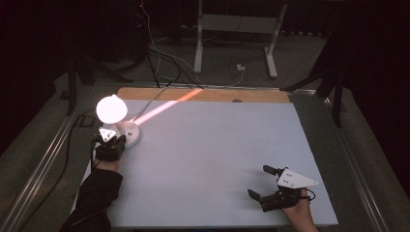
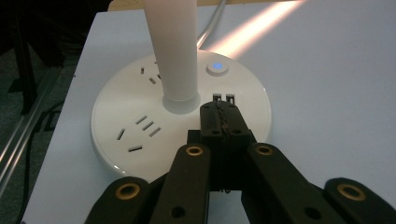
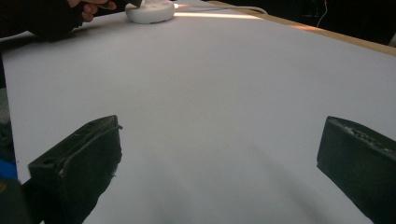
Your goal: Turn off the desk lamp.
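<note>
Right, we read the work as operating the lamp base at the far-left corner of the counter, about 10 o'clock from the counter's middle in the high view. Our left claw has its jaws pressed together with nothing between them, tips resting on or just above the base's top, right beside the USB slots. The white stem rises upright just at 11 o'clock of the tips. The lit blue button sits at 12 o'clock from the tips, near but apart; we can't tell whether the tips actually touch the base surface.

That is the relation to mind: button dead ahead along the claw's own line, stem close on the left, so we judge any push wants to go straight forward without brushing the stem. The bulb head glows above the base, so the lamp is on.

Our right claw lies at 5 o'clock on the counter, jaws spread wide, holding nothing, well apart from the lamp. Left hand is clearly the nearer one. The cord trails off toward 1 o'clock from the base.
</note>
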Available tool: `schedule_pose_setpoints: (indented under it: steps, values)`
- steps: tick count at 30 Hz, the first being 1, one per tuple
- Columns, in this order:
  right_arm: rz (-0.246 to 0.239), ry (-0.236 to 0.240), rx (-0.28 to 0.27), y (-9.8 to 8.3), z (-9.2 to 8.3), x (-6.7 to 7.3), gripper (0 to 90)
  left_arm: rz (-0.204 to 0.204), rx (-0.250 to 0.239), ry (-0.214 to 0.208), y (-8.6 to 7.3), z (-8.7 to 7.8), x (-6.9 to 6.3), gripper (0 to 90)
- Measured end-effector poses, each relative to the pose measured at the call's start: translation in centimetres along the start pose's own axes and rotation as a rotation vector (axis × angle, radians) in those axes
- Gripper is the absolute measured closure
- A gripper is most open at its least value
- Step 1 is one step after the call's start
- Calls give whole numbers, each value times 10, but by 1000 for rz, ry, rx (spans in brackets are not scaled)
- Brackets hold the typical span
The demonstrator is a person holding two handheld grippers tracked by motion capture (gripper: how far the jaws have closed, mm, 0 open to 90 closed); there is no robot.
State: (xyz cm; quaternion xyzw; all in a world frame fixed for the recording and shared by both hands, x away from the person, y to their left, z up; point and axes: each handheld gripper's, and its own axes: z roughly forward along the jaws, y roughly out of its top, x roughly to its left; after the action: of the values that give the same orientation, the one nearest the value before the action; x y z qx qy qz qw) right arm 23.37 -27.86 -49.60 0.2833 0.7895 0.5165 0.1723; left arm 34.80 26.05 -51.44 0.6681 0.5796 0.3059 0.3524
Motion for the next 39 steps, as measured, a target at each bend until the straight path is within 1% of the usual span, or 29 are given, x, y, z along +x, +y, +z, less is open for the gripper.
schedule_pose_setpoints:
  steps: [2,4,6,8,10,13,15,17,19,20,21,24,31,39]
  values:
    - [0,-1,1,0,0,0,0,10,2,1,0,0,0,900]
    - [-1,0,1,0,0,0,0,3,0,-7,0,0,0,900]
    - [-2,0,1,0,0,0,0,19,5,-1,0,0,-1,900]
    - [-2,1,1,0,0,0,0,18,9,4,1,0,-2,900]
    - [-1,2,4,0,1,0,0,29,14,15,1,0,-3,900]
    - [-2,3,9,0,1,1,0,22,17,6,1,0,-2,900]
    - [-1,4,9,0,1,1,0,24,10,-4,1,0,0,900]
    - [-4,2,8,0,1,1,0,9,-2,-23,1,-2,1,900]
    - [-3,0,2,0,0,0,0,7,-25,-14,7,-8,0,900]
    - [-2,-1,2,0,0,0,0,7,-25,-14,7,-8,0,900]
    - [0,0,1,0,0,0,0,6,-42,-13,9,-11,-1,900]
    - [-3,0,3,0,0,0,0,8,-61,-9,12,-15,-2,900]
    - [-4,-1,3,0,0,0,0,1,-75,3,13,-17,0,900]
    - [-5,1,4,0,0,0,0,0,-60,-3,9,-12,1,900]
